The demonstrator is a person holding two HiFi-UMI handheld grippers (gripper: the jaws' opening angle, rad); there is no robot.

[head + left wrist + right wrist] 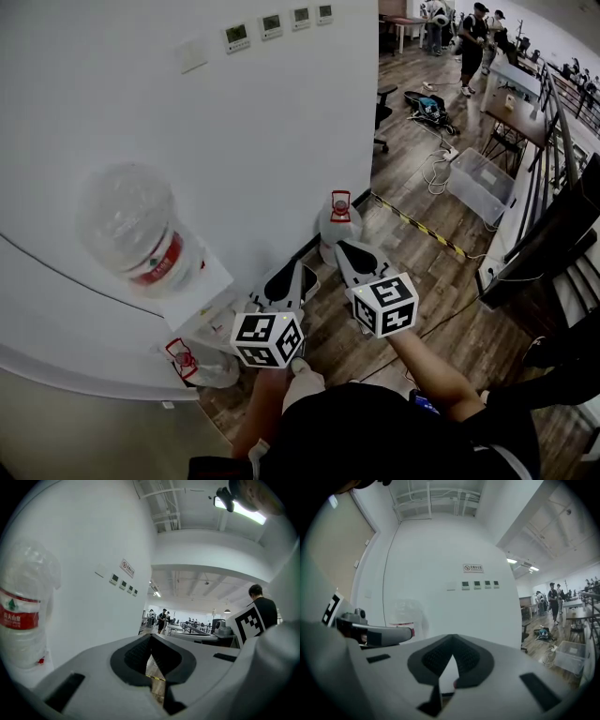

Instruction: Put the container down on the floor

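Observation:
A clear water jug (339, 221) with a red cap and handle stands upright on the wooden floor by the white wall, just beyond my right gripper (349, 251). That gripper is shut and holds nothing; its jaws meet in the right gripper view (452, 639). My left gripper (286, 277) hangs beside it, also shut and empty, its jaw tips together in its own view (150, 638). A large upturned bottle (131, 234) with a red label sits on a white dispenser at the left; it also shows as the bottle (21, 616) and faintly as the bottle (405, 616).
Another clear jug with a red handle (192, 361) lies low by the dispenser. A clear plastic bin (483, 183), yellow-black floor tape (417, 228), cables and an office chair (382, 112) lie ahead. A dark railing (553, 216) runs at the right. People stand far back.

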